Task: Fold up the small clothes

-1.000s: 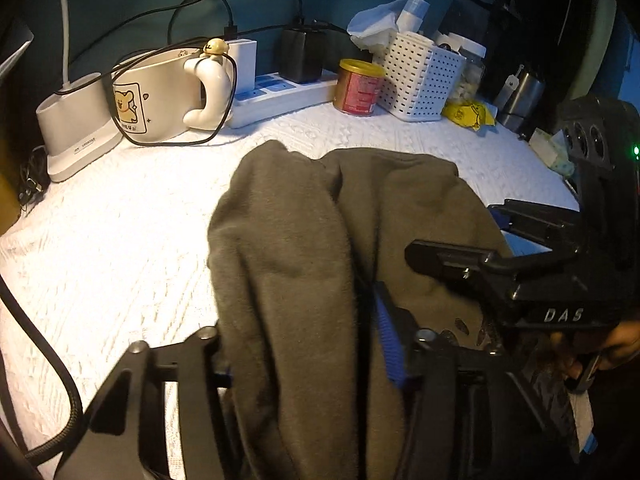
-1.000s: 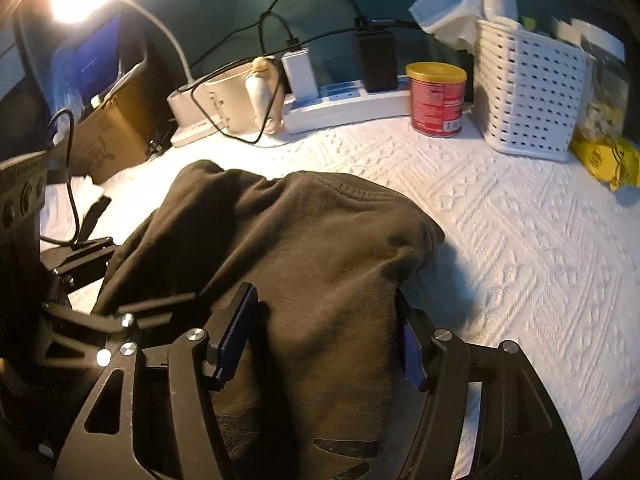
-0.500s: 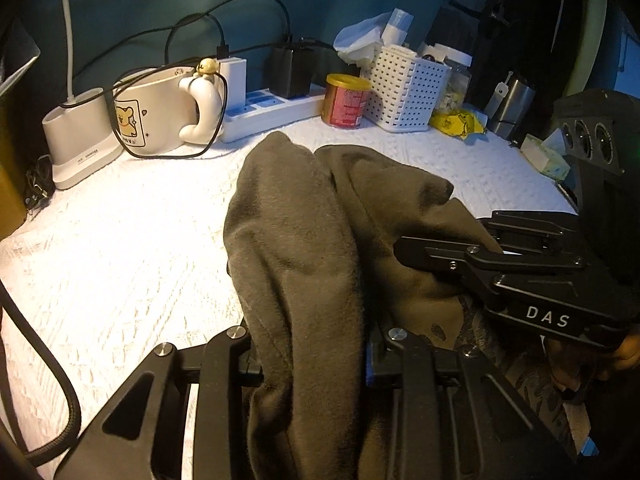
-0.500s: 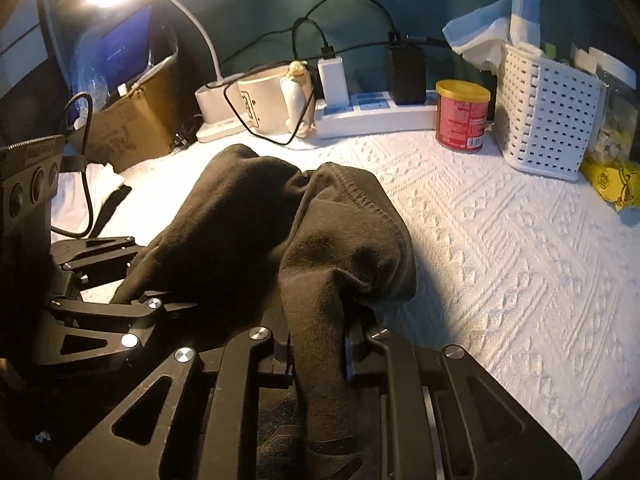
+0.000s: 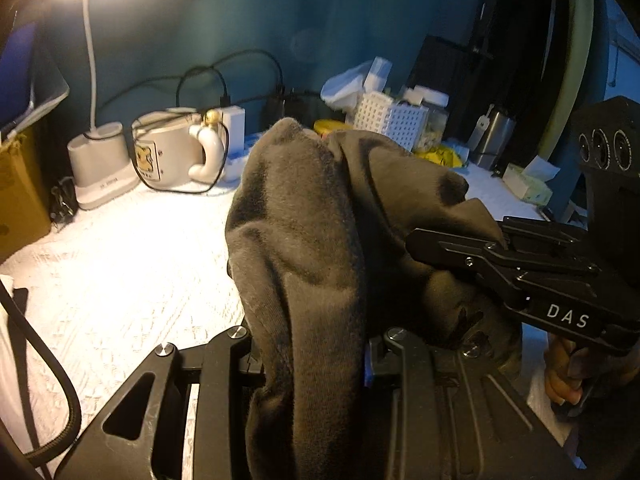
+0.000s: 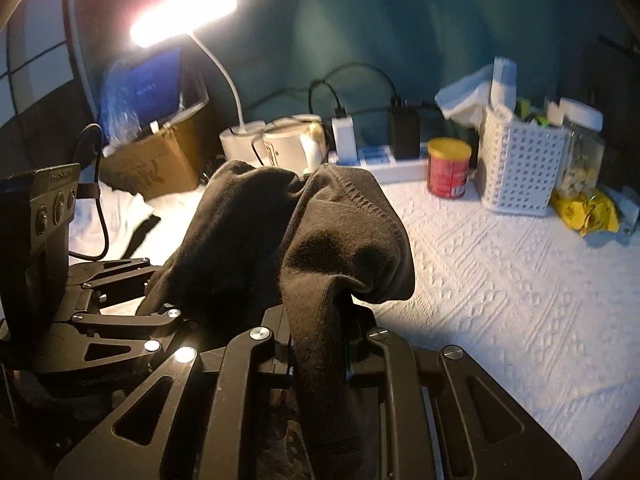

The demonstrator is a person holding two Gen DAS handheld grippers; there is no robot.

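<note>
A dark grey-brown garment [image 5: 316,240] hangs bunched between both grippers, raised above the white textured tablecloth [image 5: 120,264]. My left gripper [image 5: 312,364] is shut on one near edge of it. My right gripper [image 6: 320,360] is shut on the other near edge; the garment [image 6: 332,248] drapes forward over its jaws. The right gripper also shows in the left wrist view [image 5: 500,264], close on the right. The left gripper shows in the right wrist view [image 6: 120,312], close on the left. The fingertips are hidden by cloth.
Along the back wall stand a lit desk lamp [image 6: 184,14], a cream mug [image 5: 168,156], a white power strip [image 6: 396,164] with chargers, a red can [image 6: 448,168], a white basket [image 6: 520,168] and a cardboard box [image 6: 156,160]. Yellow packets [image 6: 584,212] lie at the right.
Both grippers closed on the garment's near edges, then lifted it off the tablecloth. The cloth now hangs gathered and higher, and both views tilt upward.
</note>
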